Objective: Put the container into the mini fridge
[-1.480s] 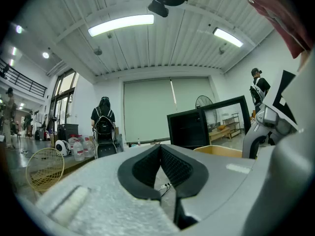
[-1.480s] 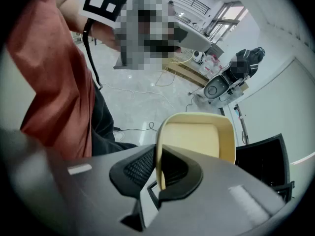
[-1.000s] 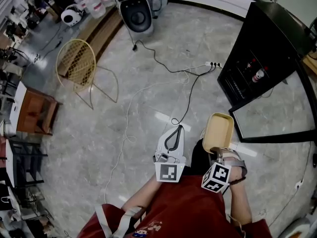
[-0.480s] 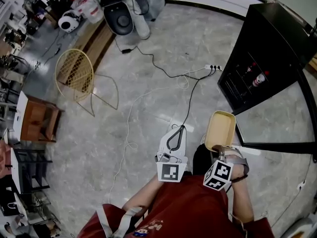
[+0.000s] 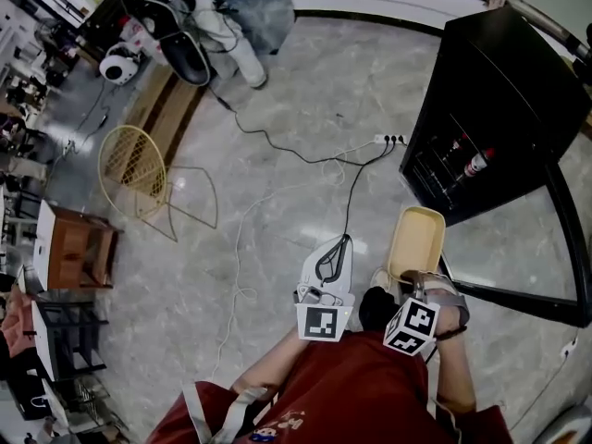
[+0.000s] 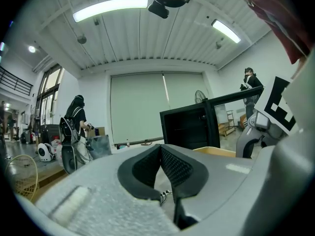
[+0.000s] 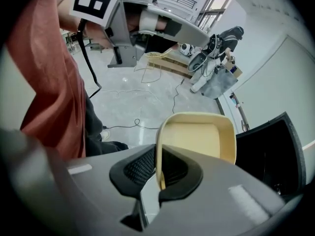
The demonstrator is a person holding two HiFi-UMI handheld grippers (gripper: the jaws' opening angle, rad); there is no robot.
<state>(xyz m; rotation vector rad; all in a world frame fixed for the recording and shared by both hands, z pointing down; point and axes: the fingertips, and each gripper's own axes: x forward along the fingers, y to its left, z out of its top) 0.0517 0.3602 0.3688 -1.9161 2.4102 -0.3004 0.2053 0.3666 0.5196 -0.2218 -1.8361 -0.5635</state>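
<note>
A yellow wire chair [image 5: 129, 169] stands on the marble floor [image 5: 305, 81], with a wooden box [image 5: 79, 248] just beside it at lower left and a black rack [image 5: 60, 326] below that. Above the chair lies a wooden platform [image 5: 153, 109] with a white round device [image 5: 117, 66] beyond it. To the chair's right, a black cable [image 5: 277, 146] runs to a power strip [image 5: 388, 140].

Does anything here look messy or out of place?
Loose cables snake across the floor to a power strip lying right in front of the open mini fridge, where someone could trip. Nothing looks spilled or broken.
</note>
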